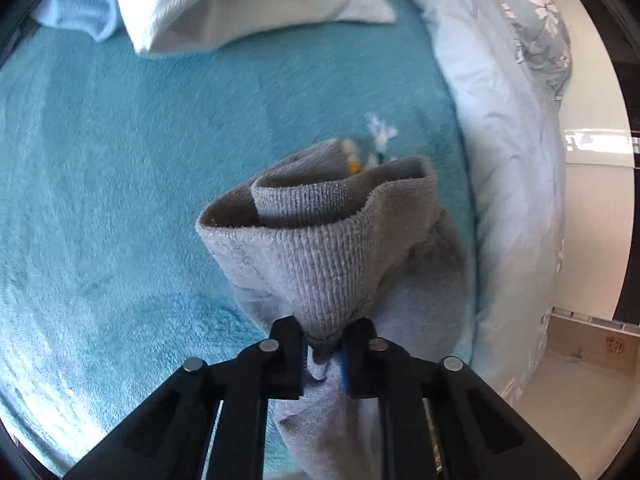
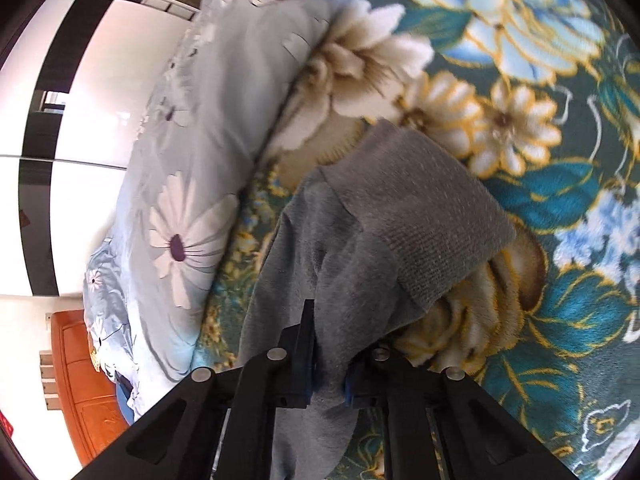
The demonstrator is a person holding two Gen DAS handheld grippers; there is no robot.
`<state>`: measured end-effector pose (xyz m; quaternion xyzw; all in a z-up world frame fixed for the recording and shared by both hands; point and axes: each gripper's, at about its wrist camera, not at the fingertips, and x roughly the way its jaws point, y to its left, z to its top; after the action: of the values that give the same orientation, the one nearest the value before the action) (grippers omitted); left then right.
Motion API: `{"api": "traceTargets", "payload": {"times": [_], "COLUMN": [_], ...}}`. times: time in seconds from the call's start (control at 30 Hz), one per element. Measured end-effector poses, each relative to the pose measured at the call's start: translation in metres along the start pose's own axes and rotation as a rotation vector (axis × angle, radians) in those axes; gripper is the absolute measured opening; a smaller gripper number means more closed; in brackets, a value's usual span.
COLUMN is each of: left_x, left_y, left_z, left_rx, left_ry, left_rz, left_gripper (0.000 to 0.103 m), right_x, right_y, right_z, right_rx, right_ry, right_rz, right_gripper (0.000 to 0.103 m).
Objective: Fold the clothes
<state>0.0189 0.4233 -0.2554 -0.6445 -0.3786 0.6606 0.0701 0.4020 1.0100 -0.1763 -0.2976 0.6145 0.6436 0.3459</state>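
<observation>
A grey knit garment with a ribbed cuff [image 1: 332,248] bunches up in front of my left gripper [image 1: 324,340], whose black jaws are shut on its fabric above a teal fleece blanket [image 1: 120,160]. In the right wrist view another part of the grey garment [image 2: 400,216], with a ribbed band, drapes over my right gripper [image 2: 326,364], which is shut on the cloth. Below it lies a floral blanket [image 2: 520,80].
White and pale blue folded cloths [image 1: 192,4] lie at the far side of the teal blanket. A light blue duvet with daisy print [image 1: 500,120] [image 2: 192,184] runs along the bed edge. Beyond it are glossy white wardrobe doors [image 2: 92,80] and an orange wooden cabinet [image 2: 84,380].
</observation>
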Motion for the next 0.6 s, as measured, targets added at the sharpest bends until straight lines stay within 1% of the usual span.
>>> {"api": "traceTargets", "payload": {"times": [0.03,0.1,0.23,0.3,0.37,0.43,0.5,0.53,0.6], "left_x": [-0.01,-0.027,-0.069,-0.09,-0.089,-0.08,-0.066,-0.062,-0.054], "left_y": [-0.003,-0.007,0.0,0.015,0.025,0.037,0.066,0.076,0.09], "left_z": [0.0,-0.002,-0.008,-0.012,-0.02,-0.029,-0.032,-0.04,-0.048], "left_rx": [0.016,0.003,0.059,0.065,0.089,0.11,0.095,0.072,0.015], "left_ry": [-0.01,-0.065,-0.061,-0.05,-0.03,-0.004,0.027,0.034,0.045], "left_rz": [-0.012,0.008,-0.018,-0.022,0.013,0.056,0.092,0.115,0.127], "left_gripper": [0.01,0.009,0.009,0.009,0.009,0.009,0.009,0.009,0.01], "right_x": [-0.007,-0.021,-0.048,-0.061,-0.076,-0.083,-0.082,-0.078,-0.068], "right_y": [0.001,0.002,0.002,-0.003,-0.016,-0.034,-0.057,-0.07,-0.091], "right_z": [-0.001,-0.003,-0.017,-0.023,-0.031,-0.039,-0.045,-0.046,-0.05], "right_rx": [-0.005,-0.015,-0.044,-0.049,-0.043,-0.056,-0.045,-0.028,0.009], "right_ry": [-0.01,-0.026,-0.044,-0.051,-0.053,-0.034,0.001,0.019,0.045], "right_rz": [0.008,0.024,0.046,0.053,0.049,0.003,-0.04,-0.068,-0.101], "right_gripper": [0.01,0.01,0.01,0.009,0.009,0.009,0.01,0.009,0.01]}}
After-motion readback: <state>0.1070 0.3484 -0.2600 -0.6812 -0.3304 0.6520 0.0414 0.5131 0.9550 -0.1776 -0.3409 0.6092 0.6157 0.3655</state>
